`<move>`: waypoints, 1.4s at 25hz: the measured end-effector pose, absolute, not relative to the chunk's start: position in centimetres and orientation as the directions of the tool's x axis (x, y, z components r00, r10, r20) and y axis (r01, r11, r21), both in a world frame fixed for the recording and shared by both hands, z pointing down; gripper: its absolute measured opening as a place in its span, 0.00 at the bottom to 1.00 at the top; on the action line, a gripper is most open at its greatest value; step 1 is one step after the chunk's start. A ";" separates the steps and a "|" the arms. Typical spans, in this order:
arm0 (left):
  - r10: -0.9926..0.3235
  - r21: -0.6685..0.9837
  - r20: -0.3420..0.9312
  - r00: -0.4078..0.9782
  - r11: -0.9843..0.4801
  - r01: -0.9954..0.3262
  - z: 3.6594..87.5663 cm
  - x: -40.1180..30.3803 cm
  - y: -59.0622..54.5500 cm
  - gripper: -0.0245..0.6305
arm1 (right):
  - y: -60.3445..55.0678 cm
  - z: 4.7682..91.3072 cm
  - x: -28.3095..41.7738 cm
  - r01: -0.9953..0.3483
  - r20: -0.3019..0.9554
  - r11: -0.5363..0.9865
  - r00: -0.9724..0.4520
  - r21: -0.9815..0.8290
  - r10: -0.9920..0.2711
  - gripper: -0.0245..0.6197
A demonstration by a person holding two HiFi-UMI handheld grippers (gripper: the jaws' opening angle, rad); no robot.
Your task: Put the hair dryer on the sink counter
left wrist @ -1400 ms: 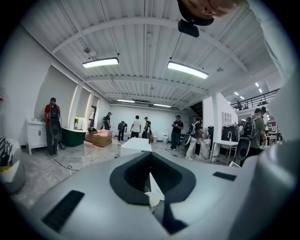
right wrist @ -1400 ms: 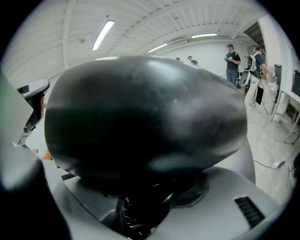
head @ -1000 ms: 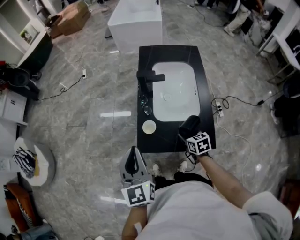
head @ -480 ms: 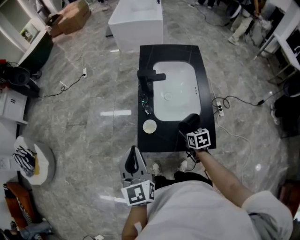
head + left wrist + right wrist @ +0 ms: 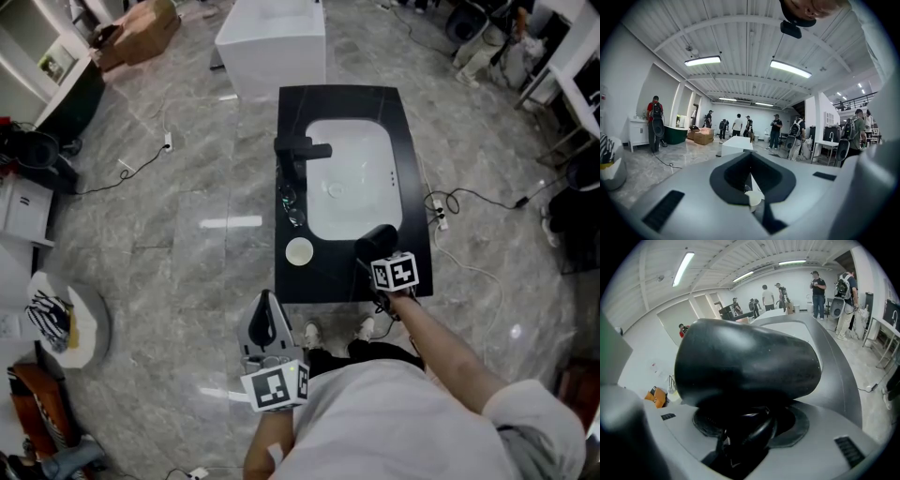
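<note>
right tongs [image 5: 375, 264]: clamped on hair dryer [image 5: 379, 241], barrel ahead of them | hair dryer: over tabletop [image 5: 323, 277] near-right corner, contact possibly not made | left tongs [image 5: 267, 314]: together, empty

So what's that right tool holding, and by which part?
The right tool grips the hair dryer by its handle, it seems; the left tool holds nothing.

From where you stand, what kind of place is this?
Probably a big open workshop or showroom, not a real bathroom: the sink counter stands alone on a stone floor, cables trail across it, and several people stand about.
</note>
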State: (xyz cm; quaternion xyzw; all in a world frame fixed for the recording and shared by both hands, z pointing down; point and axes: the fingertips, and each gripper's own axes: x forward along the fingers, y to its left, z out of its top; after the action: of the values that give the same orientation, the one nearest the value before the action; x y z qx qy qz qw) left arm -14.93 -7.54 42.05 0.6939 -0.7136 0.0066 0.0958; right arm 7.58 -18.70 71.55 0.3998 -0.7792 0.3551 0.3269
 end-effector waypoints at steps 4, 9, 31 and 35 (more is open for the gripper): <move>-0.989 0.125 0.148 -0.021 0.040 -0.991 41.9 -15.1 -7.6 0.04 | -18.7 72.0 7.3 -0.856 0.806 0.424 -0.461 -0.294 -0.372 0.40; -0.988 0.133 0.151 -0.024 0.044 -0.990 42.0 -15.4 -7.7 0.04 | -18.9 72.5 7.2 -0.859 0.813 0.419 -0.455 -0.294 -0.363 0.40; -0.988 0.179 0.153 -0.002 0.030 -0.983 42.5 -15.5 -8.7 0.04 | -18.6 73.5 8.0 -0.884 0.849 0.345 -0.425 -0.316 -0.314 0.40; -0.988 0.185 0.153 0.009 0.019 -0.983 42.7 -15.4 -8.9 0.04 | -18.6 73.6 7.9 -0.884 0.859 0.353 -0.417 -0.307 -0.299 0.40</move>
State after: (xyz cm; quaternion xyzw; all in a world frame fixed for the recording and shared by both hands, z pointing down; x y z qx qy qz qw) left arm -15.44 -8.94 42.66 0.7002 -0.7037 -0.0118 0.1202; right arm 7.93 -18.57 73.61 0.4004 -0.7383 0.4041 0.3623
